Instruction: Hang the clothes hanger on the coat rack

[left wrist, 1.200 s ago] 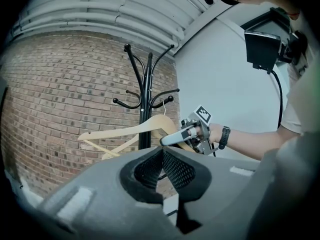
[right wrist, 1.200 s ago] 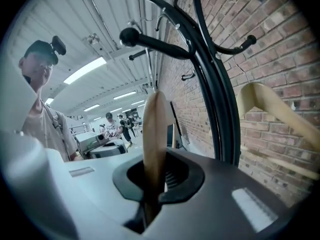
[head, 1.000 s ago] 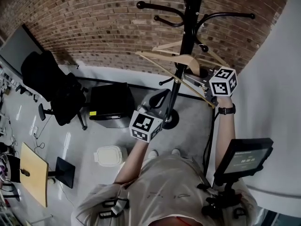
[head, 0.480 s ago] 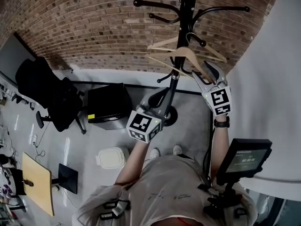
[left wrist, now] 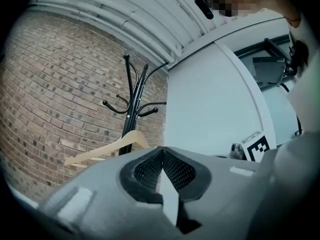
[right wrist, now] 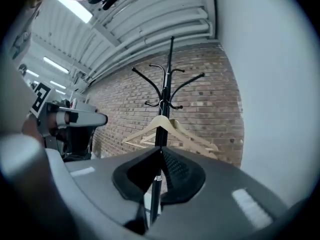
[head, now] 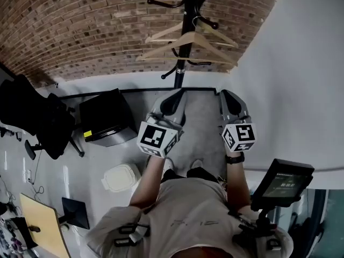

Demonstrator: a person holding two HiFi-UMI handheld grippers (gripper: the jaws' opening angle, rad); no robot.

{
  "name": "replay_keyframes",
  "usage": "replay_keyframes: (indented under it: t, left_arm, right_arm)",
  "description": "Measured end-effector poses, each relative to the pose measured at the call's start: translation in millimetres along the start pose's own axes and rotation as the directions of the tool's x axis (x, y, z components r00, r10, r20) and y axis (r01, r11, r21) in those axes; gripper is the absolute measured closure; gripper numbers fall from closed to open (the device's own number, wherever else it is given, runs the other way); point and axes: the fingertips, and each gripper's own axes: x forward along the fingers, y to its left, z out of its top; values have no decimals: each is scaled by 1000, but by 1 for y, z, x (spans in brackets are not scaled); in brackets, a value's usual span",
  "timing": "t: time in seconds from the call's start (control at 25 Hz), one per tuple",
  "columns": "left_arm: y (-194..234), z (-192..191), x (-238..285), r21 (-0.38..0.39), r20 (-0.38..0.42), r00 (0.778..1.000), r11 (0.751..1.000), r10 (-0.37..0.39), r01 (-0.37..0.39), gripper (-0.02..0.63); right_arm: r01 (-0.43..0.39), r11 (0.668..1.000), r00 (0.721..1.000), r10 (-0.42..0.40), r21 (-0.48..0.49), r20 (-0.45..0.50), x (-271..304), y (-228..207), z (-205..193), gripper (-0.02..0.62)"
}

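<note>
Clearly the wooden clothes hanger (head: 189, 40) already hangs by its hook on a lower peg of the black coat rack (head: 180, 69). A second wooden hanger (head: 160, 35) hangs just behind it, and we cannot tell which of the two the task means. Both lie ahead of us and higher than the tools, well apart from them, with their long bars running across our view from left to right and sloping a little.

Our left tool (head: 174, 95) has its jaws pressed together on nothing, and from it the rack stands off to the left. Our right tool (head: 230, 97) has just been closing and now also sits with its jaws together and nothing between them. It points almost straight at the pole, so we judge it the better lined up for any further touch, though neither tool is plainly nearer. As we judge it, the hanging is done and no grasp is called for.

On the floor a white lidded tub (head: 121, 177) sits closed, its contents hidden. Beside it stands a black box (head: 105, 117), and we cannot say what it holds either.
</note>
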Motion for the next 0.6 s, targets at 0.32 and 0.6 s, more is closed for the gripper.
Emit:
replay_keyframes:
  t: [0.32,0.6]
  left_arm:
    - [-63,13,-37,82,-57,996,994,76,-71,606]
    - [-204,-42,-100,111,-145,979,985,144,-128,607]
  right_arm:
    - [69,991,990,-82,112,117,-99,3,42,592]
    - [-5,990,999,11,142,-43,-227,19,-28,592]
